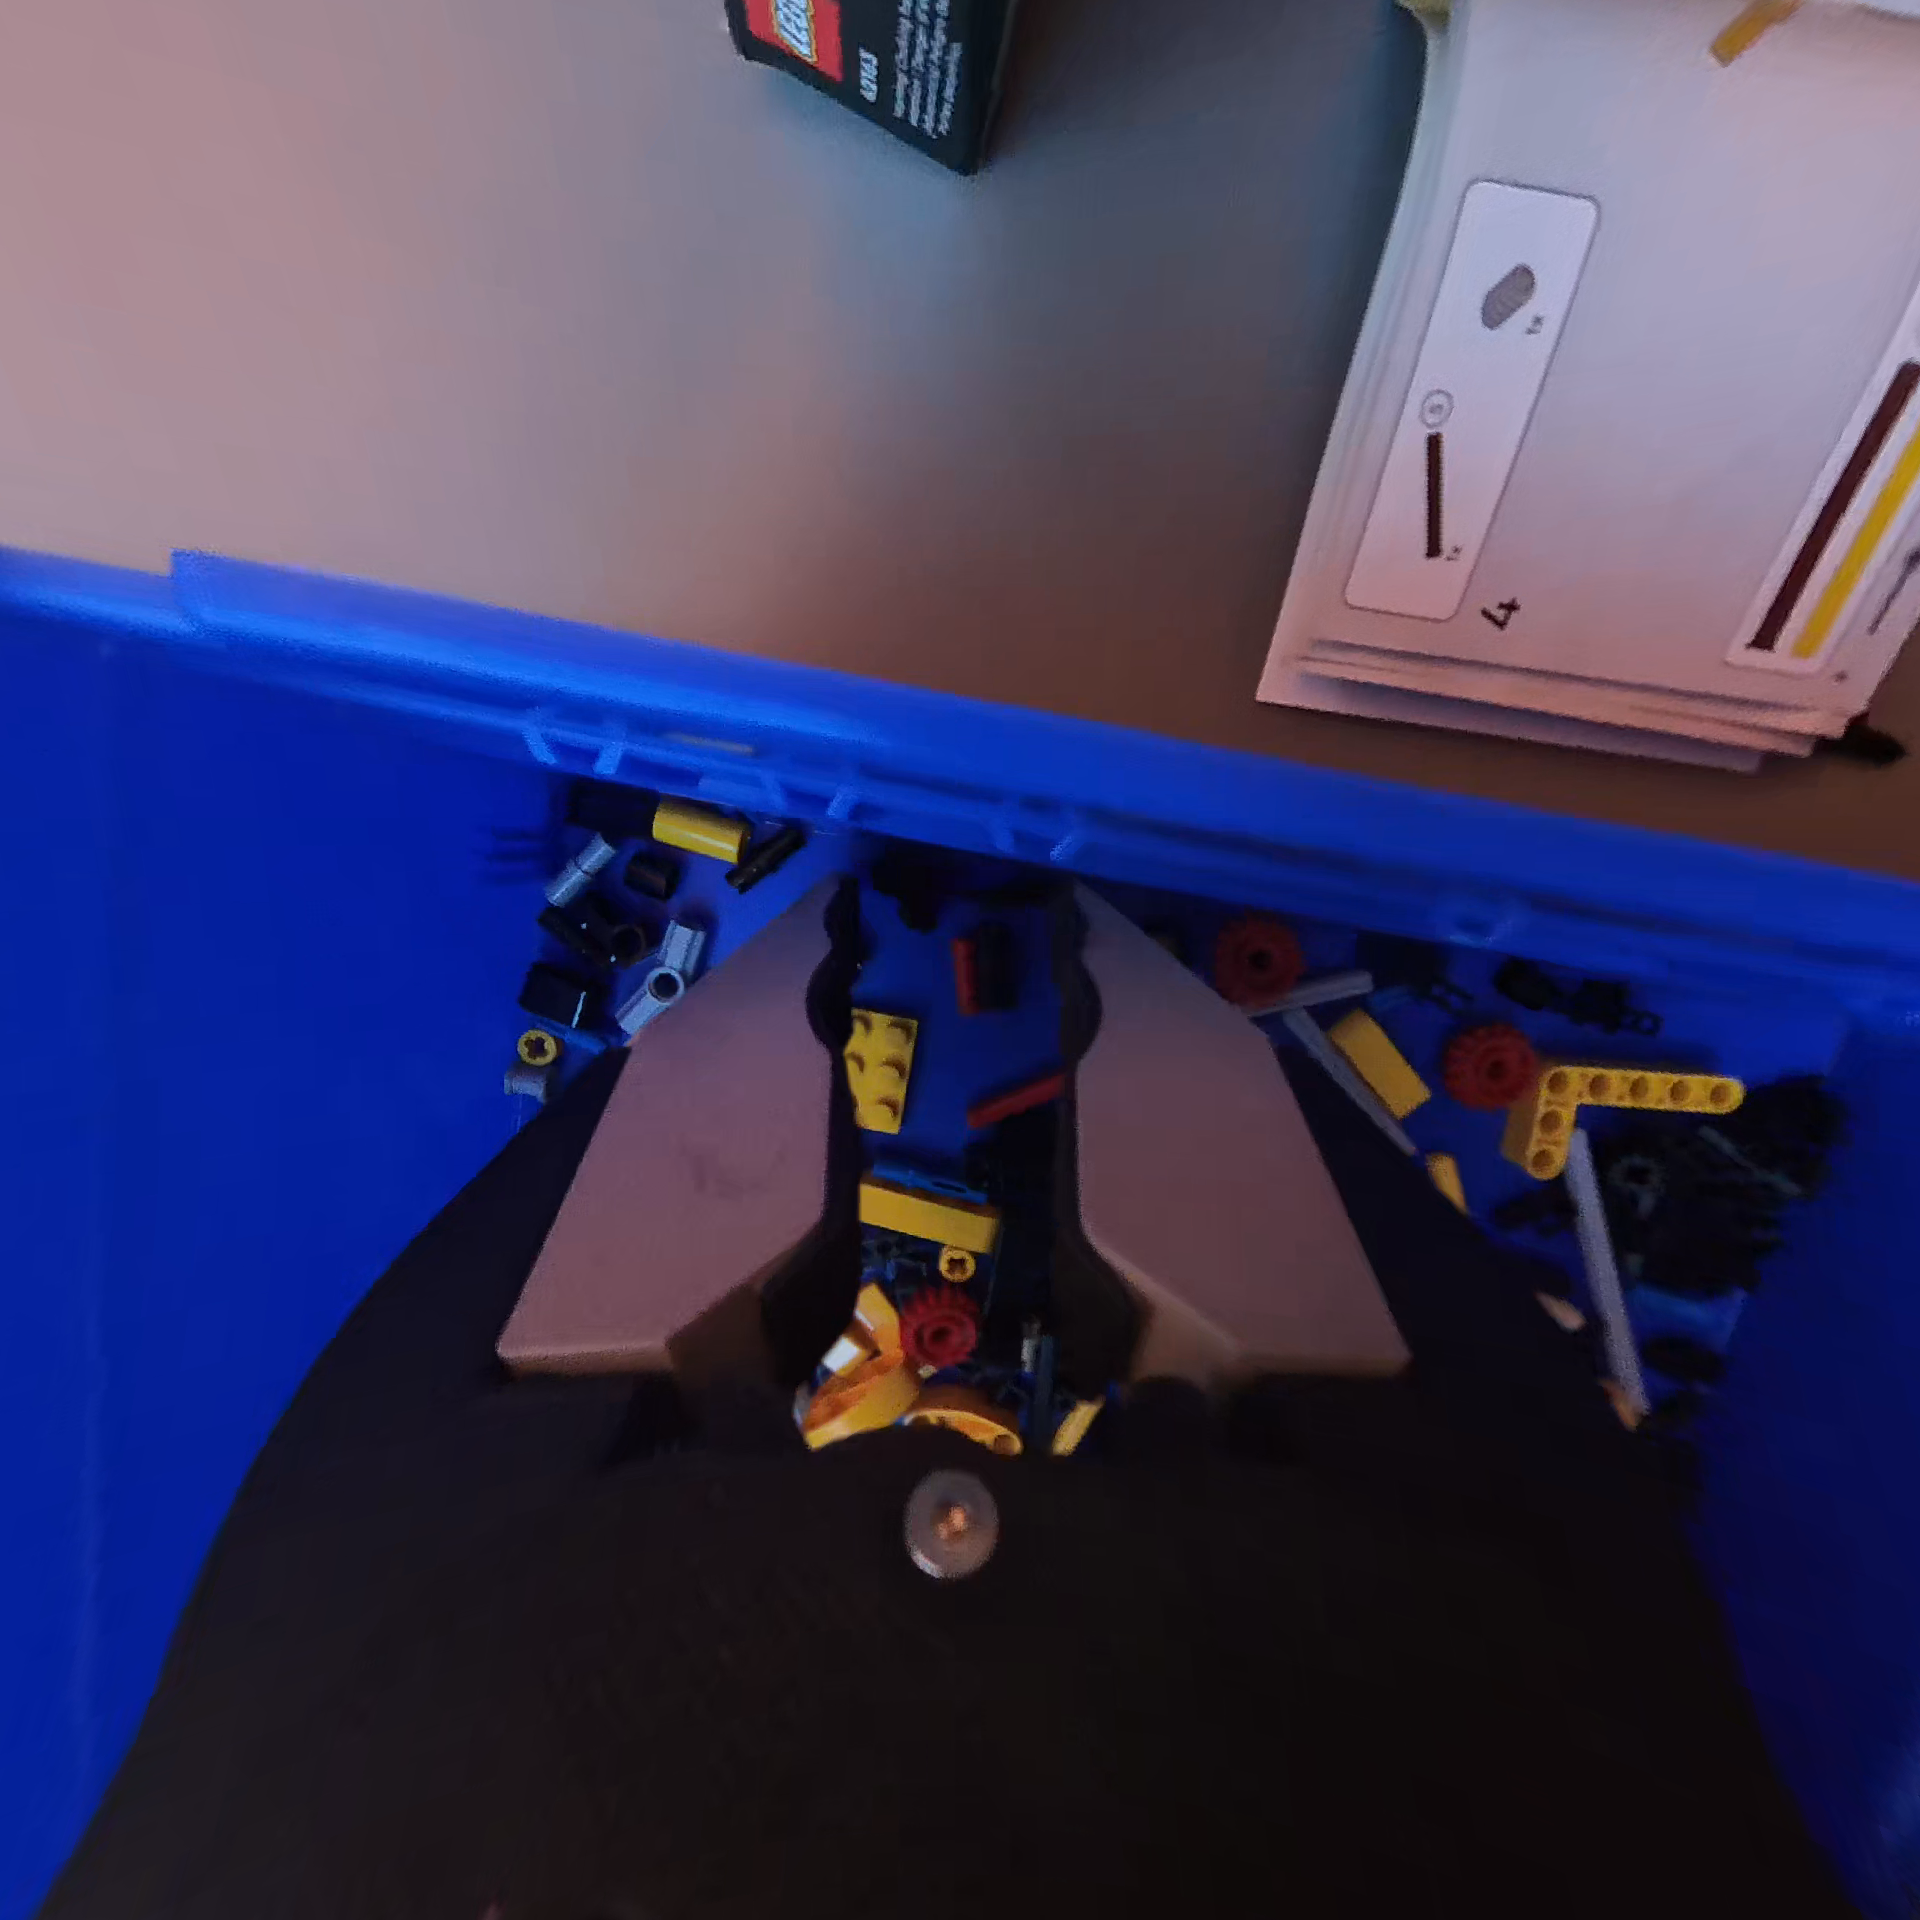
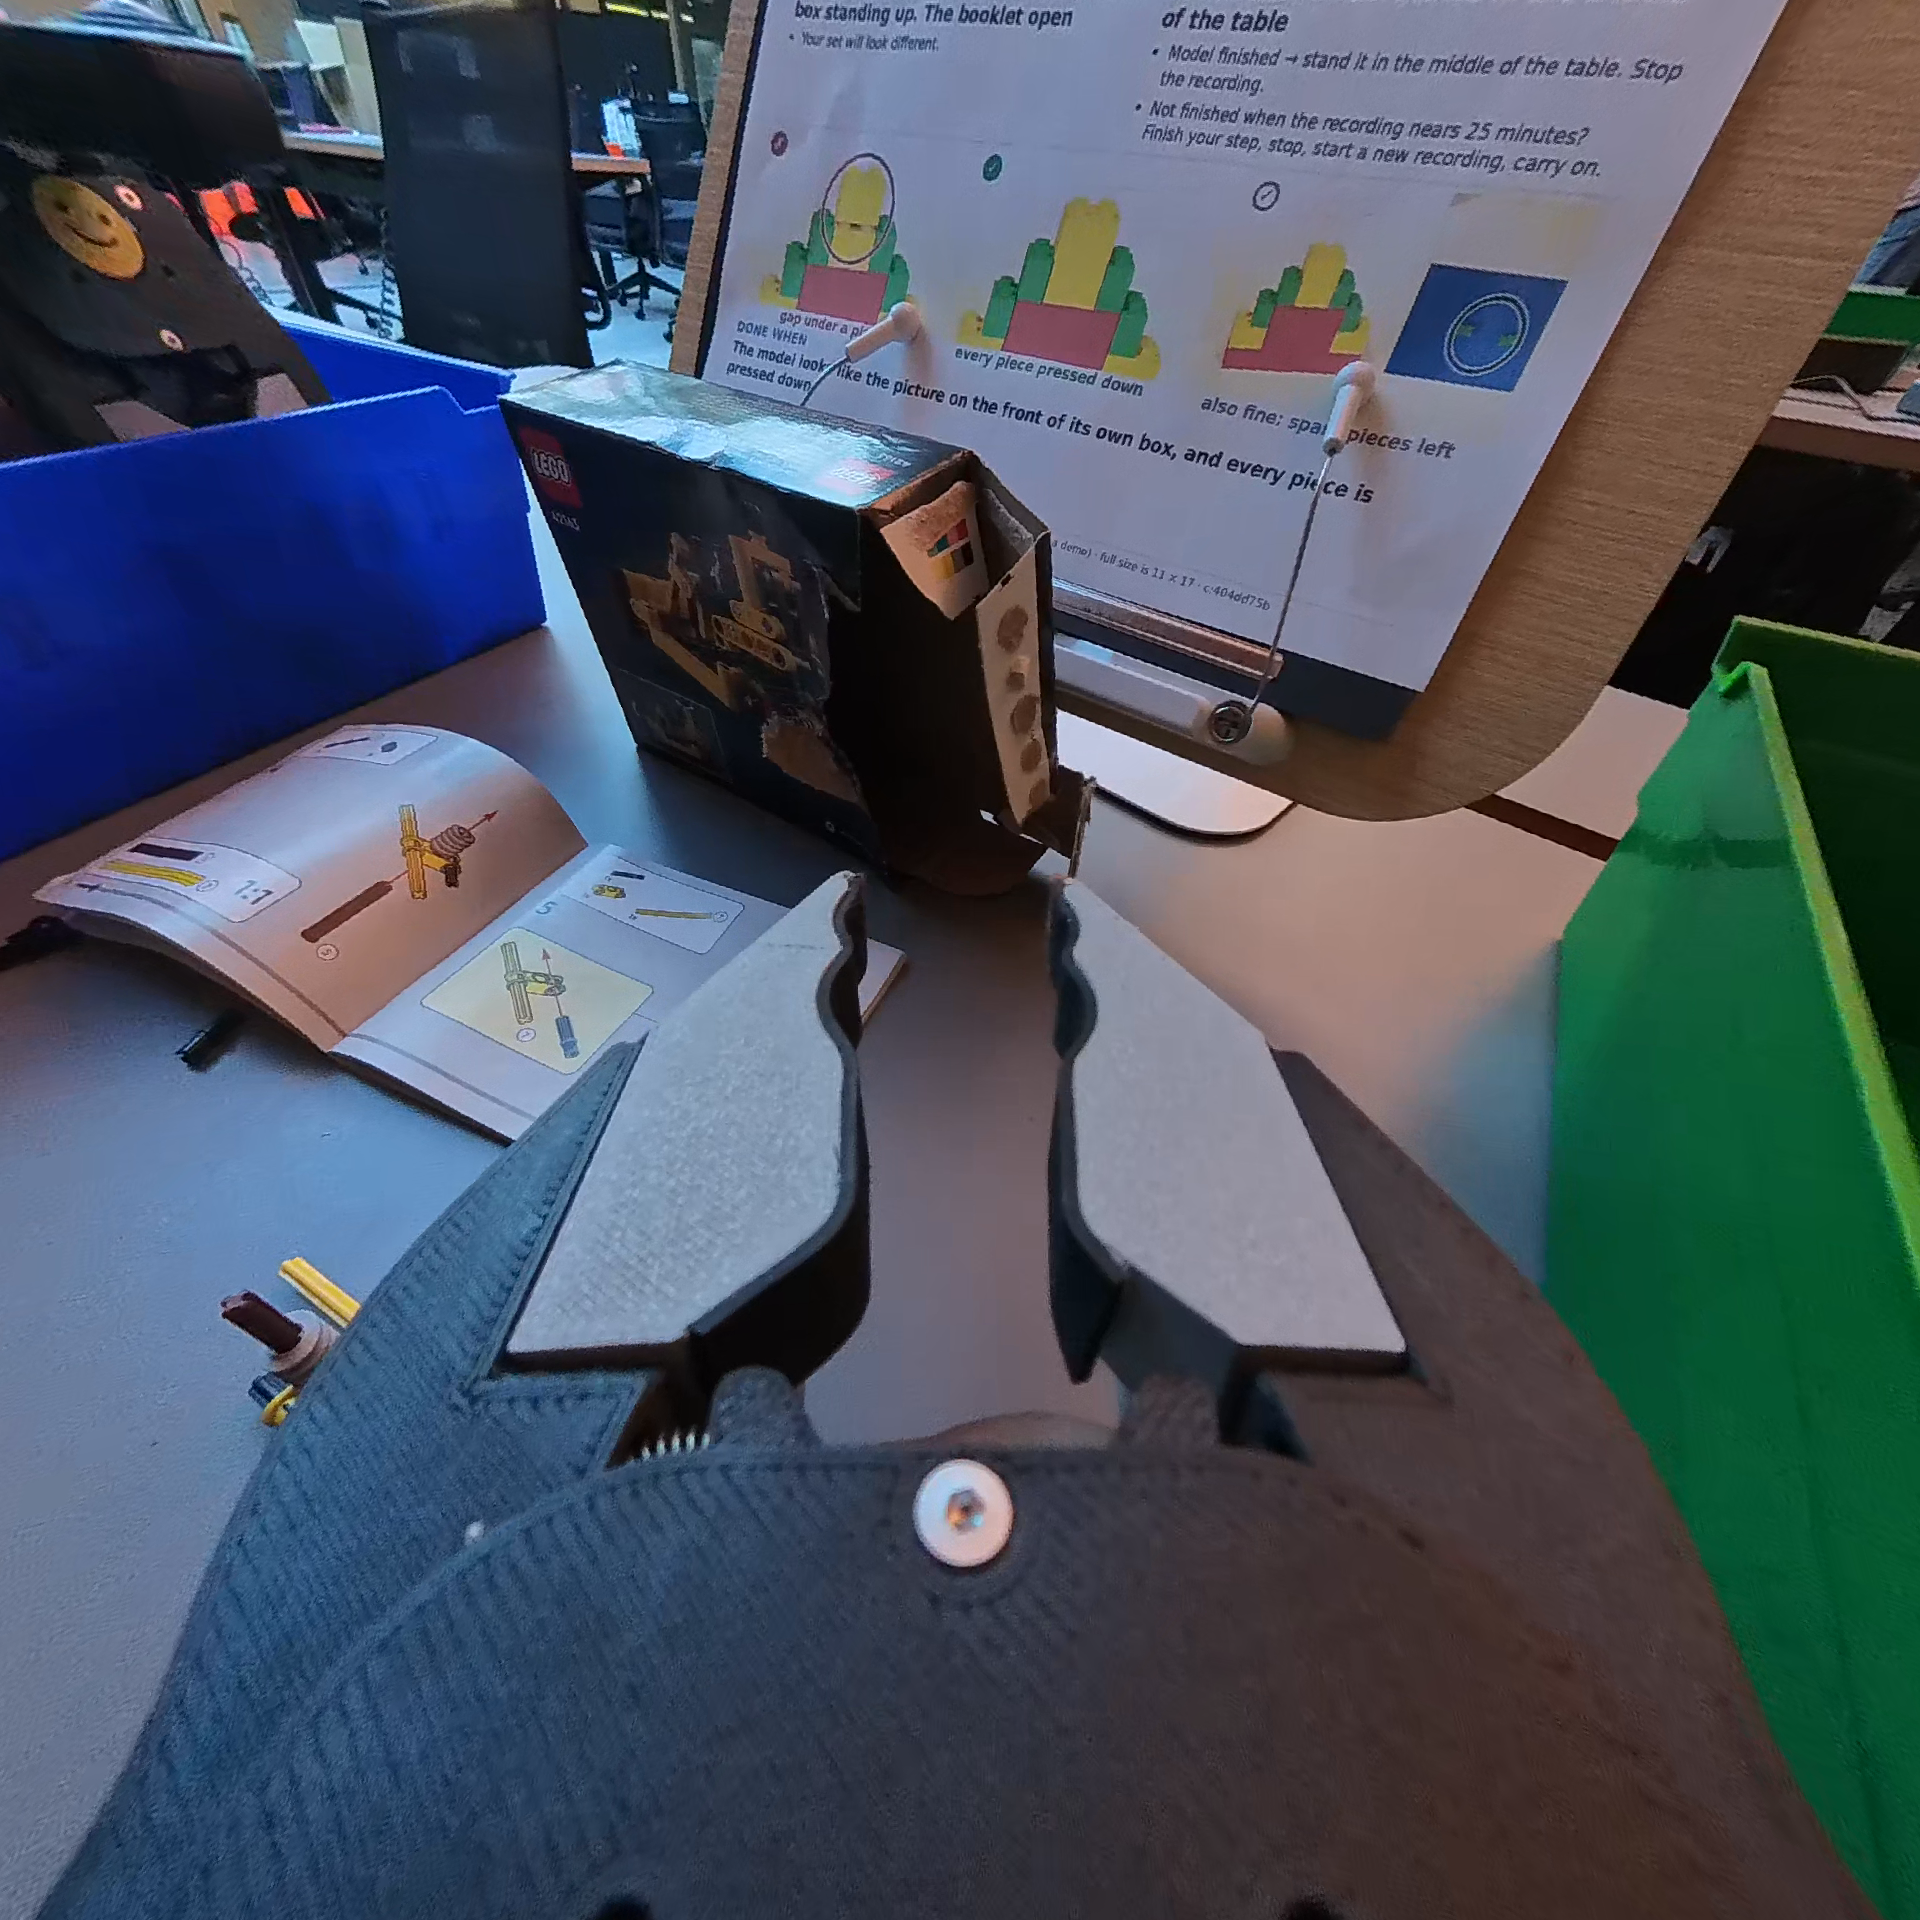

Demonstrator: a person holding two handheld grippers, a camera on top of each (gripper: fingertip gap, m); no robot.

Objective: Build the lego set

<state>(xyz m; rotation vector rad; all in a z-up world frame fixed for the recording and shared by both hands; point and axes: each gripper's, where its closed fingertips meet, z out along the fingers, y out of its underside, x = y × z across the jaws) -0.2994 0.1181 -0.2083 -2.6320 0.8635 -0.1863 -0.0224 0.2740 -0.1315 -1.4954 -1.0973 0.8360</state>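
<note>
My left gripper [image 1: 951, 914] is open and points down into the blue bin [image 1: 935, 769], over several loose pieces: a yellow plate [image 1: 883, 1070], red gears [image 1: 1257, 958], a yellow angled beam [image 1: 1605, 1107] and black pins. Nothing is between its jaws. My right gripper [image 2: 956, 914] is open and empty, hovering over the grey table just in front of the black set box [image 2: 769, 613]. The open instruction booklet [image 2: 416, 914] lies to its left; it also shows in the left wrist view [image 1: 1621, 416]. A small brown and yellow axle assembly [image 2: 286, 1330] lies on the table at left.
The blue bin [image 2: 239, 582] stands at the left, with the other gripper [image 2: 114, 291] above it. A green bin [image 2: 1745, 1195] stands close on the right. An instruction sheet on a wooden board [image 2: 1247, 260] stands behind the box. The box also shows in the left wrist view [image 1: 873, 73]. The grippers' ends are close to 35 cm from one another.
</note>
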